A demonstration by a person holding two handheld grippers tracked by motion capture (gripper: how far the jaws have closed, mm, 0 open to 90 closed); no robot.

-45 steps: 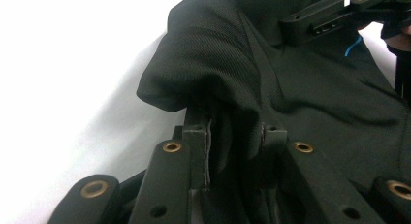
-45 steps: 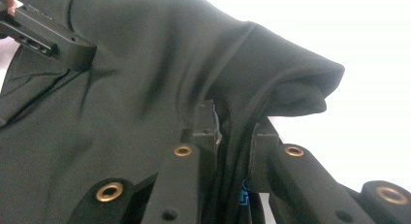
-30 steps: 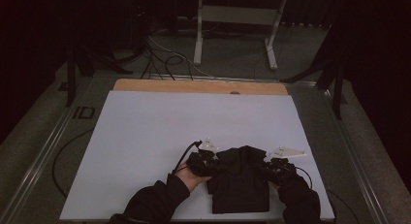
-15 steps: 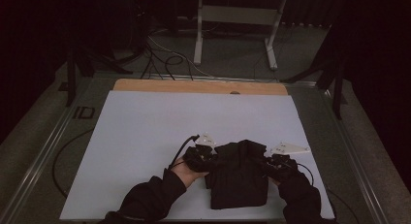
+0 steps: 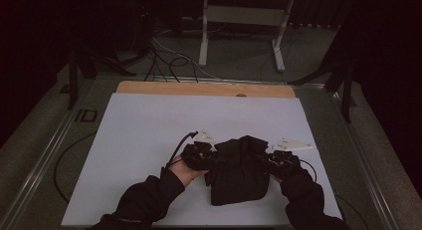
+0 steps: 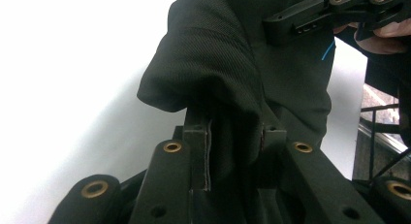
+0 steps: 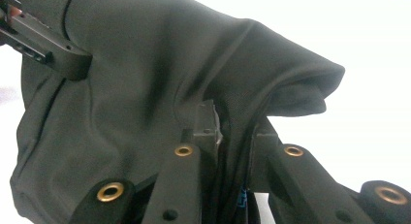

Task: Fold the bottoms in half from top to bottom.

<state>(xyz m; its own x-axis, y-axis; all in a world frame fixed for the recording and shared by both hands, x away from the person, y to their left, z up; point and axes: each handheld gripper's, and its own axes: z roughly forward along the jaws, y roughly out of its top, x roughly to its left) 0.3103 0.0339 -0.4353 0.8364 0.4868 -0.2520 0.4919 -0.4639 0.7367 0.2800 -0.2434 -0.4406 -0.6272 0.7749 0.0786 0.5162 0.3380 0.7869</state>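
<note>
Black cloth [image 5: 238, 170], bunched at the near edge of the white mat [image 5: 149, 125], is pinched at its far corners by left gripper [image 6: 235, 136] and right gripper [image 7: 236, 124]: lifting step; next, probably raise evenly and spread.

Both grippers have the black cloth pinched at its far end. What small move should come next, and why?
Probably lift a little higher. The left gripper and the right gripper each clamp a fold of the cloth, whose far end is bunched up while its near end seems to lie on the white mat; more height would let it hang free.
</note>
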